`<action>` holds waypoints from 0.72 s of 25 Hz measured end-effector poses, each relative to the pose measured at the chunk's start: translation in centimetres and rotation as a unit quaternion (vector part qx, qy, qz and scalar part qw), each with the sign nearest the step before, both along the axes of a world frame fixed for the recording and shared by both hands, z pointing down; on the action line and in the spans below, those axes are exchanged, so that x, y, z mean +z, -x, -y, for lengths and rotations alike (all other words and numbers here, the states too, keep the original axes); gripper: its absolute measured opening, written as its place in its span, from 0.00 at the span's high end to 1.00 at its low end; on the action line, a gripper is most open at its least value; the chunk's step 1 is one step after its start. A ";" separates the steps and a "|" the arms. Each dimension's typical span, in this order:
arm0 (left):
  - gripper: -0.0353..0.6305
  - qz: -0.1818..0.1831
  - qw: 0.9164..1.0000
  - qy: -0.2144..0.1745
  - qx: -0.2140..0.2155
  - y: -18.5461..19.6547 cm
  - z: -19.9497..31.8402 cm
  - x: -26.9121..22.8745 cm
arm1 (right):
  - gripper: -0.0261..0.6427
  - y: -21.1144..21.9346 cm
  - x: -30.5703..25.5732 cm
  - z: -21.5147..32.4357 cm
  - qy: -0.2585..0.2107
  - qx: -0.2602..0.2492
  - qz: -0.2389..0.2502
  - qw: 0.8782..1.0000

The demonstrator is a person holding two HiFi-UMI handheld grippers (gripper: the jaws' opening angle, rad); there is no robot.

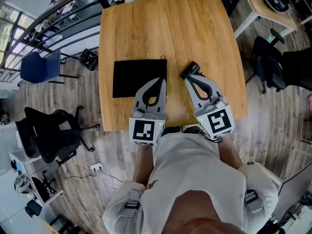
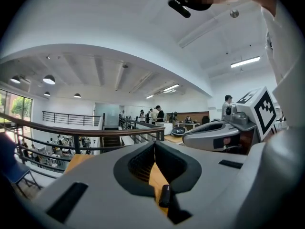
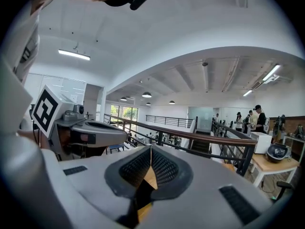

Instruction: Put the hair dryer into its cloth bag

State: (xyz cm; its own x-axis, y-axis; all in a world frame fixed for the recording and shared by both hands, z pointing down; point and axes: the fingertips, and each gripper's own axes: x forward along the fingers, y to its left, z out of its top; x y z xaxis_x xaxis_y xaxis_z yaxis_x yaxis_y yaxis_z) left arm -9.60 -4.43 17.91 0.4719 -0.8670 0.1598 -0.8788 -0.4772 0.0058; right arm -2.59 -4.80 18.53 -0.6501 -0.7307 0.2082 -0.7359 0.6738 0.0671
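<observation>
While left gripper (image 1: 163, 80) and right gripper (image 1: 191, 70) sit closed and empty, black cloth bag (image 1: 137, 77) lies flat by desk (image 1: 146, 28) near edge: apparently pre-grasp, jaws must open first.

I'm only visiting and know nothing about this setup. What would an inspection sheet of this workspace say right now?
Surface: wooden table, light wood grain.
Job's things: black cloth bag lies flat on the table's left part; no hair dryer seen in any view.
Clutter: nothing seen on the table.
Grippers: left gripper shut and empty, tip at the bag's right edge; right gripper shut and empty, over wood beside the bag.
Cables: power strip with leads on the floor.
Surroundings: blue chair, black office chair, railing; people far off in the gripper views.
</observation>
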 end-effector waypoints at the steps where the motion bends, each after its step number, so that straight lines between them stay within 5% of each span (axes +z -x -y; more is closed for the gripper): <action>1: 0.92 -0.002 1.000 0.003 0.006 0.2 0.4 0.2 | 0.93 0.2 0.2 0.3 0.002 0.006 -0.003 1.000; 18: 0.92 -0.022 0.990 0.043 0.130 -1.6 3.7 3.8 | 0.93 -2.4 3.9 1.9 0.042 0.132 -0.054 0.989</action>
State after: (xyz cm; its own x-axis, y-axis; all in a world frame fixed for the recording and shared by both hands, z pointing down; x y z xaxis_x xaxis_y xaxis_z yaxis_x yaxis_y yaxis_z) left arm -8.00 -8.16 21.73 0.6855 -0.6996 0.2018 -0.7244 -0.6831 0.0924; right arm -0.20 -6.70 22.47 -0.4101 -0.8489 0.3334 -0.8780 0.4664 0.1077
